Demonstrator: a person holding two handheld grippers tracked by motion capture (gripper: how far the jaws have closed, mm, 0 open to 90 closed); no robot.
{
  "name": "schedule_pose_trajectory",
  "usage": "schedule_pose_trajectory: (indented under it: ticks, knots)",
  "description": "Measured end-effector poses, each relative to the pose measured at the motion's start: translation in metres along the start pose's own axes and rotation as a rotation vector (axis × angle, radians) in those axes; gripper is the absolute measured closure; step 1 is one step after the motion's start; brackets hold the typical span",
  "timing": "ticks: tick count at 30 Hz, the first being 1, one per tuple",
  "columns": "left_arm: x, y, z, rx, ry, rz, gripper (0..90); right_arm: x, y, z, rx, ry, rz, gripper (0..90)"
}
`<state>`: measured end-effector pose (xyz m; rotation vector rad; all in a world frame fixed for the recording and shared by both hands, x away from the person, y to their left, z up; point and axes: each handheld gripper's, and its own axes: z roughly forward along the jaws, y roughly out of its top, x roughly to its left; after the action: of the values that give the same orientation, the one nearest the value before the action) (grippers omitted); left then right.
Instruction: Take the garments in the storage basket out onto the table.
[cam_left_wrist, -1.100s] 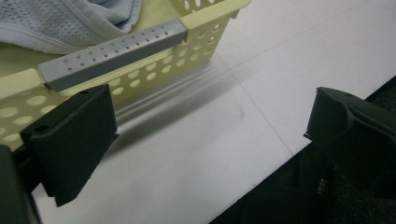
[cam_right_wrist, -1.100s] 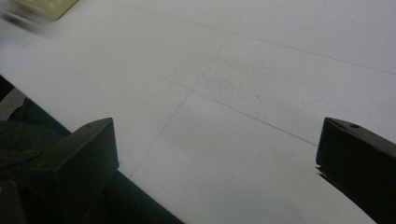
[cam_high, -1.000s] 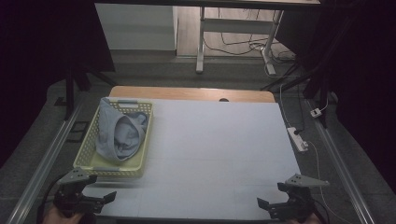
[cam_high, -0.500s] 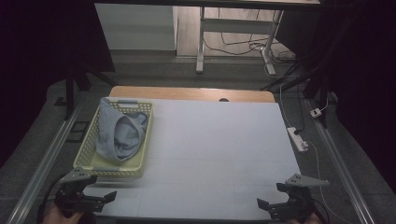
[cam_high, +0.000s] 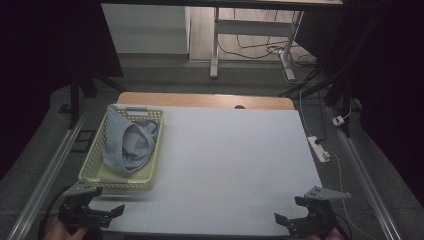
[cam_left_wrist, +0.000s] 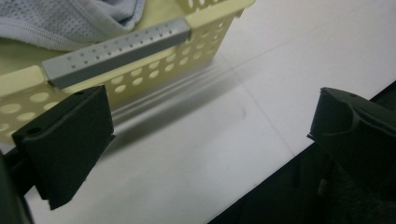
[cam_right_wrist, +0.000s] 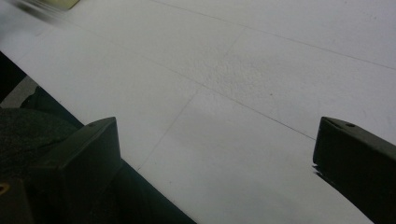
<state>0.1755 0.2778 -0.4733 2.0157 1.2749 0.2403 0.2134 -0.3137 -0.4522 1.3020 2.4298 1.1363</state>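
A pale yellow perforated basket (cam_high: 96, 159) stands on the left side of the white table (cam_high: 225, 165). A light blue mesh garment (cam_high: 127, 145) lies bundled inside it. My left gripper (cam_high: 102, 214) hovers open at the table's front left corner, just in front of the basket. In the left gripper view the basket wall (cam_left_wrist: 140, 74) with its grey handle strip (cam_left_wrist: 116, 51) is close ahead, with the garment (cam_left_wrist: 70, 21) above it. My right gripper (cam_high: 295, 220) hangs open at the front right corner over bare table (cam_right_wrist: 243, 93), holding nothing.
A white power strip (cam_high: 320, 148) with a cable lies on the floor beside the table's right edge. Metal rails run along both sides. A desk frame (cam_high: 215, 45) and cables stand beyond the far edge. Dark carpet surrounds the table.
Both grippers have drifted slightly toward the near edge of the table. The basket and garment have not moved.
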Motion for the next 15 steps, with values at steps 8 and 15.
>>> schedule_pose_trajectory:
  ticks: [8, 15]
  knots:
    - [0.0005, 0.0028, -0.0055, -0.046, 0.005, 0.010, 0.0, 0.0005, 0.0002, 0.0006, 0.006, -0.004, -0.004, 0.5]
    - [0.0018, 0.0060, -0.0069, -0.066, 0.013, 0.031, 0.0, 0.0013, 0.0004, 0.0016, 0.018, -0.001, -0.016, 0.5]
